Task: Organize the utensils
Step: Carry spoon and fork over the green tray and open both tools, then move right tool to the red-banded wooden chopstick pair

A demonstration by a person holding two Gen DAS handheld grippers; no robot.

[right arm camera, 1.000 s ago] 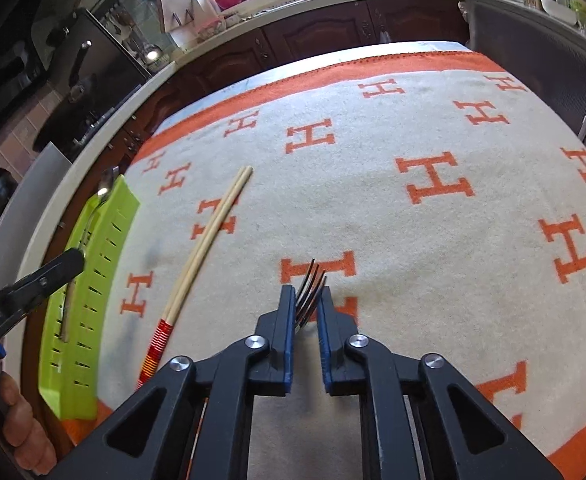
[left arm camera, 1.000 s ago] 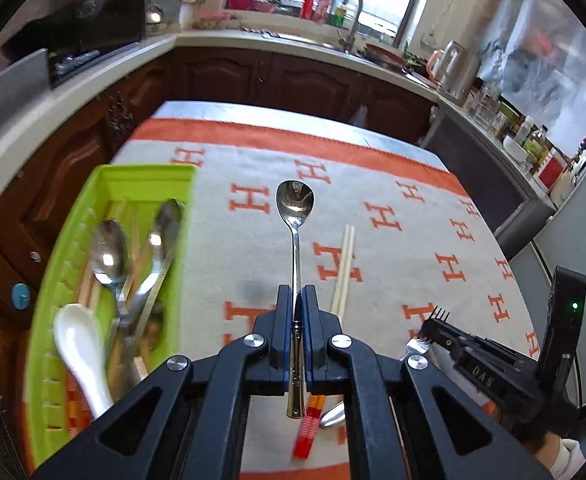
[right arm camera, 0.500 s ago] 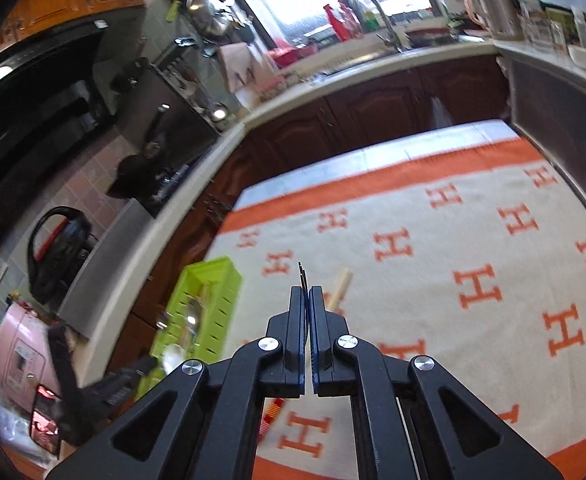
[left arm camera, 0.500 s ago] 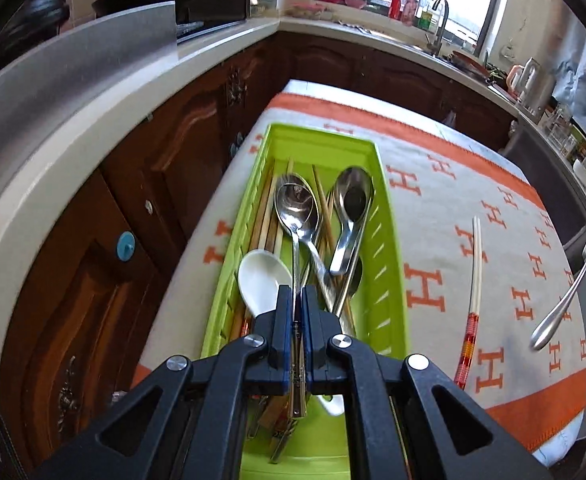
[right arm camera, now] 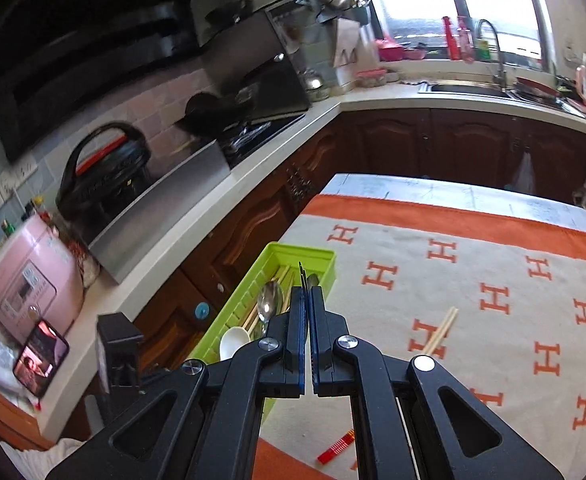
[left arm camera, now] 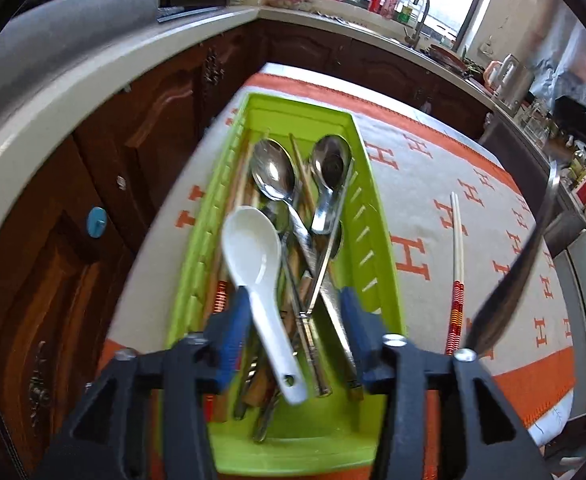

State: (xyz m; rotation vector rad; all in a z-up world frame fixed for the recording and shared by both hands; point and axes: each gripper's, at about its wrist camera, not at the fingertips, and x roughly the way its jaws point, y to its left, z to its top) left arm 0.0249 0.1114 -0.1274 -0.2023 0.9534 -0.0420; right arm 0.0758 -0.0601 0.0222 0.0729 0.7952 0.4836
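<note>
A fork [right arm camera: 301, 270] is pinched upright between the pressed-together fingers of the right gripper [right arm camera: 308, 300] above the green tray [left arm camera: 377, 240], in which spoons [left arm camera: 273, 176] lie piled beneath the spread left gripper [left arm camera: 295, 312], chopsticks [left arm camera: 457, 240] lying on the cloth [left arm camera: 505, 248] beside.

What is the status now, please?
Left gripper open over green tray. Right gripper shut on fork. Chopsticks remain on cloth.

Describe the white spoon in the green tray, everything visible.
The white spoon is a glossy, ceramic-looking soup spoon with a deep oval bowl, facing up, and a short flat handle with a hole near its end. It lies atop the metal spoons and chopsticks in the green tray, between the open left gripper's fingers, untouched.
</note>
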